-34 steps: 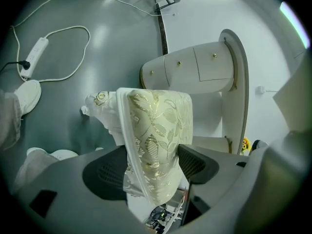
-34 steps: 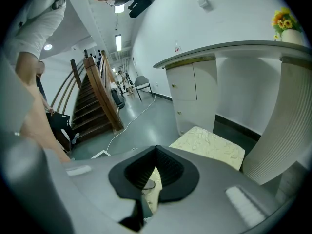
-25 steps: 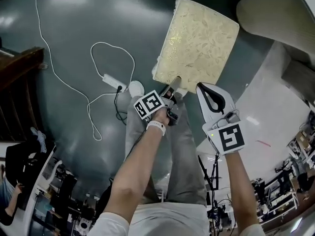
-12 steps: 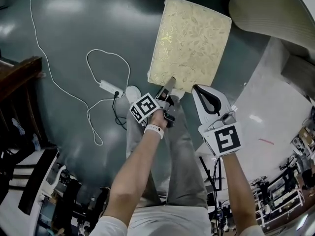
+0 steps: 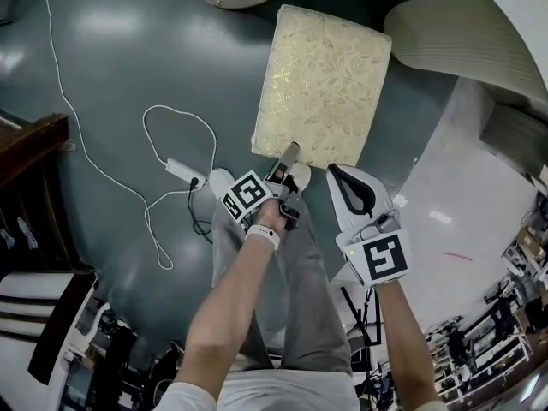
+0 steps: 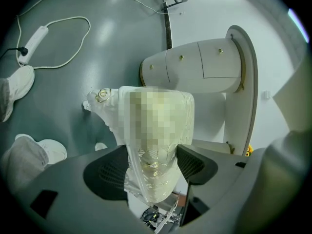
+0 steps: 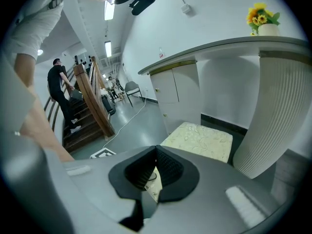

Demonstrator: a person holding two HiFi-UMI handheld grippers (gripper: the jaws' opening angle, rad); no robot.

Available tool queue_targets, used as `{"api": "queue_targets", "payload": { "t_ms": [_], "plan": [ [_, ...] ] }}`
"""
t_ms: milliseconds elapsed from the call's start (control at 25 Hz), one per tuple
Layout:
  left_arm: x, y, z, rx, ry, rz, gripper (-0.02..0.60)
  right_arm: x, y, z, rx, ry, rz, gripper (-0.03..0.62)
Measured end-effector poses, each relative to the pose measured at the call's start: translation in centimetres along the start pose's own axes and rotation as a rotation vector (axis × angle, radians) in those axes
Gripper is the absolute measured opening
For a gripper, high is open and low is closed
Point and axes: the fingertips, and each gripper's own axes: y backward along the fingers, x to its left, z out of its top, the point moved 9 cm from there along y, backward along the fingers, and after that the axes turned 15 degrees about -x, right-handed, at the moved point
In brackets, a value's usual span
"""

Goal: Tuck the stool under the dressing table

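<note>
Grey floor, left hand-held gripper clamping patterned stool edge

The stool is cream embossed cloth, faintly shiny; the floor smooth, glossy.

Grey trousers, white wristband

- One stool.
- Two I hold: left hand-held gripper, right hand-held gripper.
- One power strip.
- One flower pot.
- Two white shoes on my feet.
</note>
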Motion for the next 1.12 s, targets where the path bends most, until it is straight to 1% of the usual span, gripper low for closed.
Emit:
{"api": "queue_targets", "payload": {
  "t_ms": [120, 200, 360, 800, 960, 1120],
  "plan": [
    [-2.4, -2.2, -0.2, -0.002, -0.005, 0.007, 0.316, -1.9, 0.0, 1.1, -0.013, -0.021, -0.002, 0.011],
    [-3.1, -3.1, -0.3, 0.000, -0.005, -0.002, 0.316, -2.1, 0.3, 1.4, -0.046, -0.026, -0.009, 0.011],
    [-2.8, -2.8, -0.2, -0.001, 0.001, -0.017, 0.316, -0.8, 1.3, 0.9, -0.069, -0.039, -0.033, 0.011],
    [-2.0, -3.7, -0.7, -0.017, 0.043, -0.055, 0.310, 0.4, 3.9, -1.6, -0.097, -0.026, -0.081, 0.011],
    [-3.9, -6.3, -0.6, -0.020, 0.037, -0.057, 0.308, -1.1, 4.3, -1.4, -0.099, -0.031, -0.099, 0.011],
    [-4.9, -7.4, -0.6, -0.026, 0.030, -0.065, 0.308, -1.0, 5.4, -1.9, -0.105, -0.031, -0.112, 0.012]
  ]
}}
